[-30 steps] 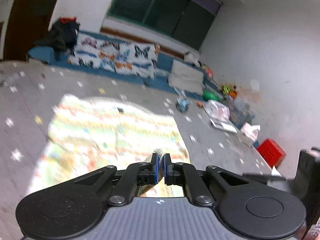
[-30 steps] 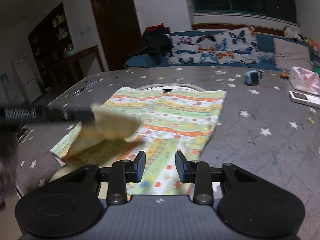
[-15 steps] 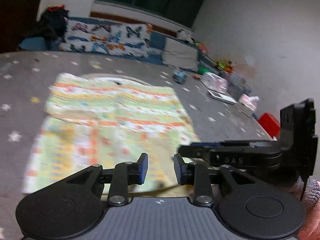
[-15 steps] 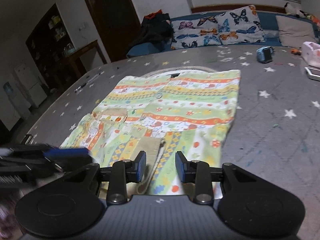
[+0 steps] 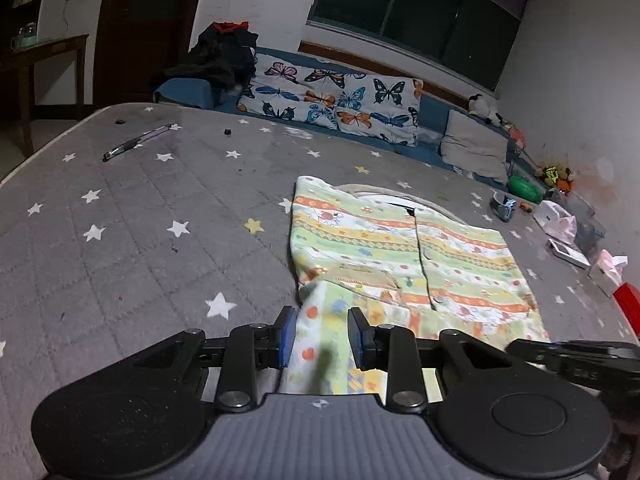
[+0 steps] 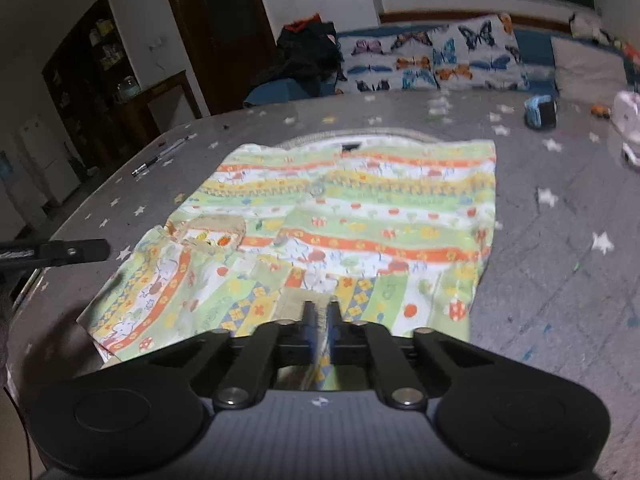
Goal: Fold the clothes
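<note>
The striped patterned garment [image 6: 360, 216] lies flat on the grey star-printed mattress [image 5: 120, 240]. The right gripper [image 6: 320, 314] is clamped on its near hem, the pinch blurred. The left gripper [image 5: 322, 336] has its fingers apart over the near-left corner.

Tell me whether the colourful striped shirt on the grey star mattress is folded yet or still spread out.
Partly folded. The colourful striped shirt lies mostly flat on the grey star mattress, with one sleeve turned inward across its front; the right gripper pinches its near hem.

home bedroom | star bedspread [image 5: 120, 240] | butterfly pillows [image 5: 332, 100] | toys [image 5: 556, 174]
</note>
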Motion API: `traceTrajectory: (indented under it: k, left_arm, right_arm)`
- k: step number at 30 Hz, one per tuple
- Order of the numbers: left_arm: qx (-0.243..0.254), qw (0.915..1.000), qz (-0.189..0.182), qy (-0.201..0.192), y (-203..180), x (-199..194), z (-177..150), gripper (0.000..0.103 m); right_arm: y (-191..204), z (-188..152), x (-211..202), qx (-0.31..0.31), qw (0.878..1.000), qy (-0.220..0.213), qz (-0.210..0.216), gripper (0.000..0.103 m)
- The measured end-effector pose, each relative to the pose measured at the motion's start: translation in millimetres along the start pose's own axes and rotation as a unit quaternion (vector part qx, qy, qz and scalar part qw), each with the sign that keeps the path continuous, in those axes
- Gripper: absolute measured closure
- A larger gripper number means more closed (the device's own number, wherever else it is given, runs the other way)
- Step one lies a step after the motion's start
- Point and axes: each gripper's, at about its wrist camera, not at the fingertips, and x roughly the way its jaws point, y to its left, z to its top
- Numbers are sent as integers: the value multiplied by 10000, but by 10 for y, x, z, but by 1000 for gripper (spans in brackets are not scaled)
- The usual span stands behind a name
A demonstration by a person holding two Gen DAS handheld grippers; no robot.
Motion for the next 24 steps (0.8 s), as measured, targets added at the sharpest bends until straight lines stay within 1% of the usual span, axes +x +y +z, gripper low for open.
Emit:
traceTrajectory:
  k: [1, 3, 6, 8, 10, 11, 12, 15, 17, 20, 24]
  left_arm:
    - [34, 10000, 16, 15, -5, 34, 9, 72]
    - [132, 9999, 71, 41, -28, 99, 9, 72]
    - [279, 9995, 154, 79, -63, 196, 9, 72]
    - [363, 9990, 213, 114, -81, 266, 7, 72]
    - [363, 9988, 281, 193, -62, 343, 3, 72]
    - [358, 9987, 305, 213, -53, 364, 5, 72]
    - [365, 9986, 308, 228, -56, 379, 8, 72]
    - [457, 9985, 203, 239, -137, 400, 23, 72]
    - [518, 9983, 133, 247, -190, 413, 33, 72]
    - [610, 9978, 28, 258, -271, 434, 48, 72]
    - [732, 9969, -112, 273, -378, 461, 68, 73]
  right_arm:
    - [18, 14, -23, -66, 9999, -67, -38, 100]
    - [103, 61, -150, -323, 9985, -374, -215, 100]
    - [159, 130, -284, -413, 9959, -675, -447, 100]
    - [134, 137, -275, -380, 9953, -693, -559, 100]
    - [71, 114, -184, -260, 9967, -552, -544, 100]
    - [42, 93, -110, -240, 9974, -412, -541, 99]
    - [20, 88, -105, -236, 9974, -392, -562, 99]
    - [-46, 73, -93, -223, 9972, -344, -626, 95]
    - [-89, 64, -86, -215, 9970, -311, -669, 95]
    - [-18, 112, -147, -419, 9971, -429, -473, 93]
    - [75, 171, -14, -554, 9979, -293, -151, 93]
